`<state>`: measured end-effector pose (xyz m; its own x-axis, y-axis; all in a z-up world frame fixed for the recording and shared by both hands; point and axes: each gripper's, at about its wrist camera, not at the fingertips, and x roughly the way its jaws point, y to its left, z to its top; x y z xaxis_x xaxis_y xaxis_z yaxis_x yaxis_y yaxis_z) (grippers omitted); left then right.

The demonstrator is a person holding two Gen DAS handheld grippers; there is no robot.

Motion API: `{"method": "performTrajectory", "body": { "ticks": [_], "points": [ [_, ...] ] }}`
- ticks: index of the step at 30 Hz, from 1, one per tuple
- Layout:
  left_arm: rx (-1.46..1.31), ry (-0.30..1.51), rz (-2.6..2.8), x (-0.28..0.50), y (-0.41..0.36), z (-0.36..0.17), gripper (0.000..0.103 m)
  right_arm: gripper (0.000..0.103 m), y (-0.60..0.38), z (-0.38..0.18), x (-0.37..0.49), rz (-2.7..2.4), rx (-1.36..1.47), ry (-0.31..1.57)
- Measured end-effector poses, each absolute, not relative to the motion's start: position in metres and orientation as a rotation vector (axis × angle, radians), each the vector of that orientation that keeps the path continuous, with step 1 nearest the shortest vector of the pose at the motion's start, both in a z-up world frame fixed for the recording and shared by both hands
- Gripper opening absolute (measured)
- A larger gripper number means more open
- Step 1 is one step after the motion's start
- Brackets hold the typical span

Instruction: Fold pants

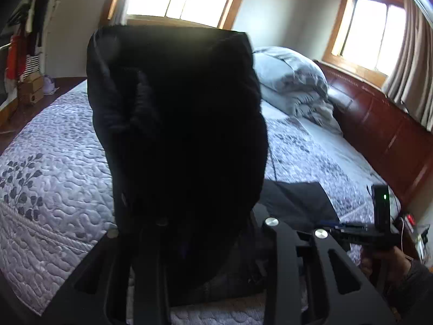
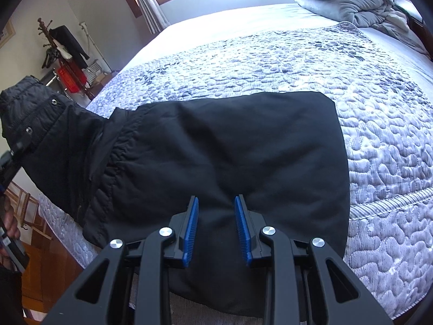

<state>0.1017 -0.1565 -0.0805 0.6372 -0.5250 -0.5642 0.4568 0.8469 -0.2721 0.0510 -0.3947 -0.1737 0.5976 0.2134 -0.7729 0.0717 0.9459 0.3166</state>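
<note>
Lifting the waistband end of the black pants (image 2: 216, 146) in my left gripper (image 1: 173, 243), pinched on cloth, I should carry it across squarely while my right gripper (image 2: 216, 227), spread, pins the folded part lying on the quilted bedspread (image 2: 379, 124). Beyond, a rumpled duvet (image 1: 292, 81) and windows (image 1: 370, 29).

Black pants (image 2: 222, 146), partly folded, lying flat on quilted bedspread (image 2: 379, 140) near its edge. Waistband end, with snaps, lifted off the bed at left, hanging bunched.
</note>
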Motion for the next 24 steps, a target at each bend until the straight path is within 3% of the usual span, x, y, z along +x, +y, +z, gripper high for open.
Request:
{"method": "performTrajectory", "body": {
  "ticks": [16, 24],
  "points": [
    [0.125, 0.931, -0.751, 0.087, -0.225, -0.163, 0.044, 0.035, -0.419, -0.172, 0.041, 0.06, 0.414, 0.9],
    [0.093, 0.925, -0.745, 0.086, -0.211, -0.166, 0.054, 0.035, -0.422, -0.173, 0.04, 0.063, 0.436, 0.896]
  ]
}}
